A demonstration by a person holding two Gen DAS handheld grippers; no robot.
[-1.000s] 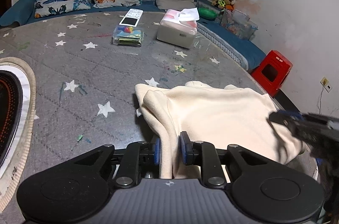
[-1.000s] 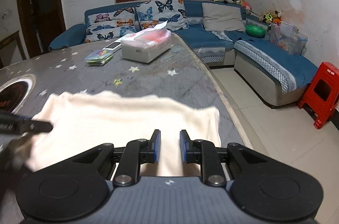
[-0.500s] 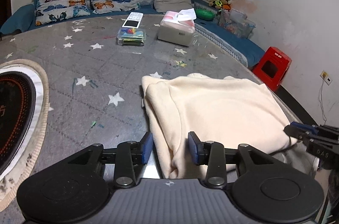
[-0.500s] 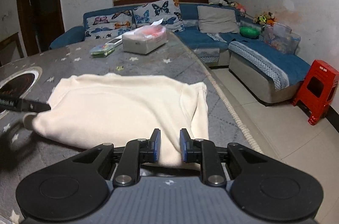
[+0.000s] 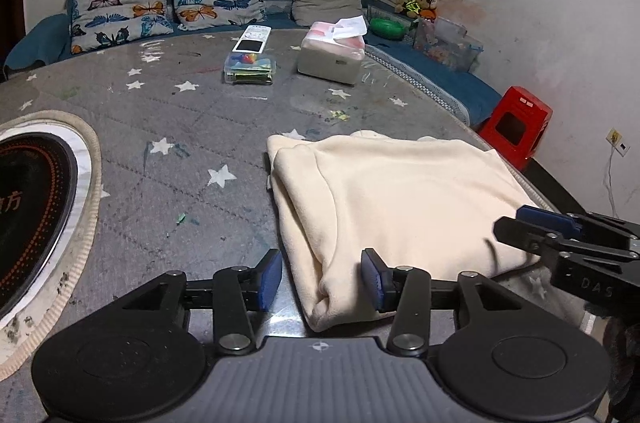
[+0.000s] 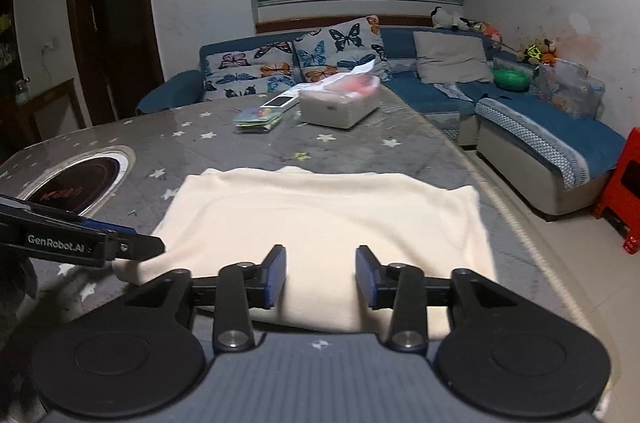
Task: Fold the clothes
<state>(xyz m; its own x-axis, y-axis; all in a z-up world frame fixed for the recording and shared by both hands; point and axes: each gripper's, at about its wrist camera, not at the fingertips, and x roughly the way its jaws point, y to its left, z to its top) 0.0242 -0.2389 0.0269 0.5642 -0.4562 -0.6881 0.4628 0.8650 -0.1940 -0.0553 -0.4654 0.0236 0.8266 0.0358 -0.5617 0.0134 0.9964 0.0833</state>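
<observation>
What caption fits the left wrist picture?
Open left tongs around the folded cream garment on the starry table.

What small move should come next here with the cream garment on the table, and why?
Probably draw both grippers back off the cream garment. It lies folded flat on the table. The left gripper and the right gripper have just been opening; the cloth's near edge sits loose between each pair of jaws, pads clear of it. So the release looks complete.
</observation>
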